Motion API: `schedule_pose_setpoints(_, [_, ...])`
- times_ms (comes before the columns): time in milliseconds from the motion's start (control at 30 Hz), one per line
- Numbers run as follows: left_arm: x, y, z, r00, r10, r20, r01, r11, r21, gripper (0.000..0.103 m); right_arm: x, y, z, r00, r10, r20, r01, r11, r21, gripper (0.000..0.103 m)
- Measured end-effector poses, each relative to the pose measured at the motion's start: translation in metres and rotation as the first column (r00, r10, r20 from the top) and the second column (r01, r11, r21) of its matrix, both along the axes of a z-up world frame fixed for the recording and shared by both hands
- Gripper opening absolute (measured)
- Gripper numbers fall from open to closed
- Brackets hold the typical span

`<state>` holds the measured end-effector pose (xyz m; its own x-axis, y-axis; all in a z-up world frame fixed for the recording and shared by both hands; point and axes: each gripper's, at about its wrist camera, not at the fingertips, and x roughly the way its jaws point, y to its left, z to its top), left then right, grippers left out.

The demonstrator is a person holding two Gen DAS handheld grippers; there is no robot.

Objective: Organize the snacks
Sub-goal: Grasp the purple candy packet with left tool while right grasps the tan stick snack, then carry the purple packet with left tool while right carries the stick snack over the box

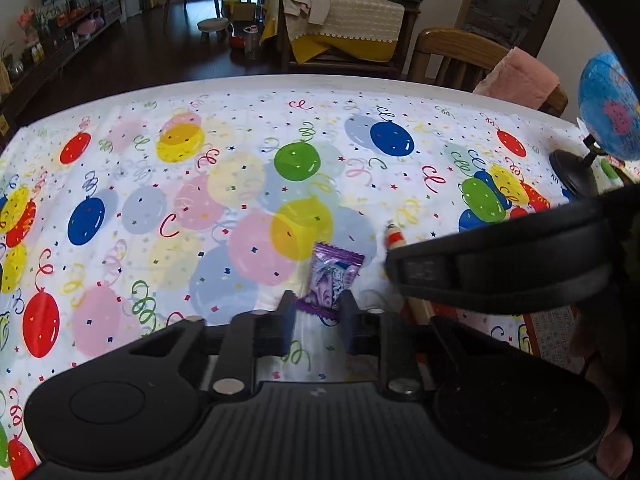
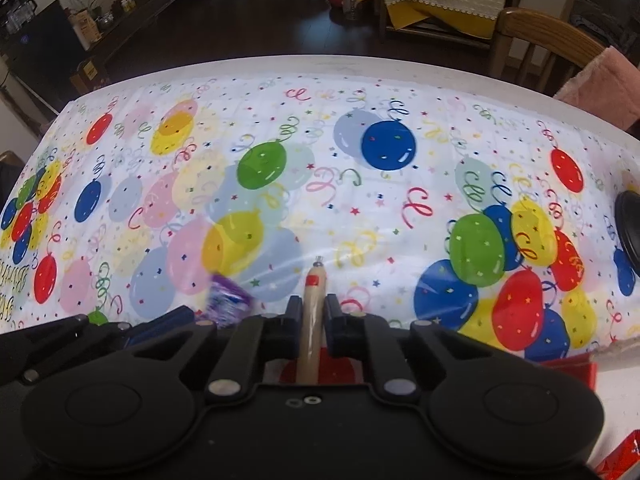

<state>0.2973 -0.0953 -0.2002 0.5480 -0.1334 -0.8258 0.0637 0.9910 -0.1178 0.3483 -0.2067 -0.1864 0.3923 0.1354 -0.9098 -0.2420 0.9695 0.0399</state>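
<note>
Balloon-print plastic tablecloth (image 1: 160,184) covers the table. The left gripper (image 1: 317,312) has its jaws clamped on a small purple foil candy packet (image 1: 330,280) near the cloth's near edge. Just right of it, the right gripper (image 2: 311,316) pinches a slim tan sausage stick with a red label (image 2: 312,308).

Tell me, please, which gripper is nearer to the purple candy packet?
The left. The left gripper is shut on the purple candy packet, its fingers at either side. The right gripper sits just beside it, shut on a tan sausage stick.
</note>
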Motion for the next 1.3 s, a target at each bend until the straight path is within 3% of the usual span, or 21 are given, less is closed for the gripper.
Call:
schedule_pose_setpoints(133, [-0.002, 0.007, 0.002, 1.000, 0.001, 0.000, -0.001, 1.000, -0.004, 0.011, -0.005, -0.003, 0.010, 1.000, -0.006, 0.018, 0.006, 1.000, 0.020, 0.009])
schedule_pose_setpoints(633, [-0.034, 0.034, 0.024, 0.999, 0.052, -0.012, -0.052, 0.997, -0.063, 0.010, -0.057, -0.018, 0.047, 0.999, 0.004, 0.044, -0.008, 0.995, 0.096, 0.009])
schedule_pose_setpoints(1000, [-0.077, 0.024, 0.066, 0.999, 0.040, -0.007, -0.040, 0.993, -0.107, 0.011, -0.106, -0.040, 0.084, 0.997, -0.007, 0.079, -0.004, 0.991, 0.136, 0.009])
schedule_pose_setpoints(1300, [-0.113, -0.002, 0.102, 1.000, 0.007, 0.030, -0.004, 0.995, -0.095, 0.011, -0.148, -0.069, 0.120, 0.991, -0.025, 0.134, 0.003, 0.987, 0.162, 0.009])
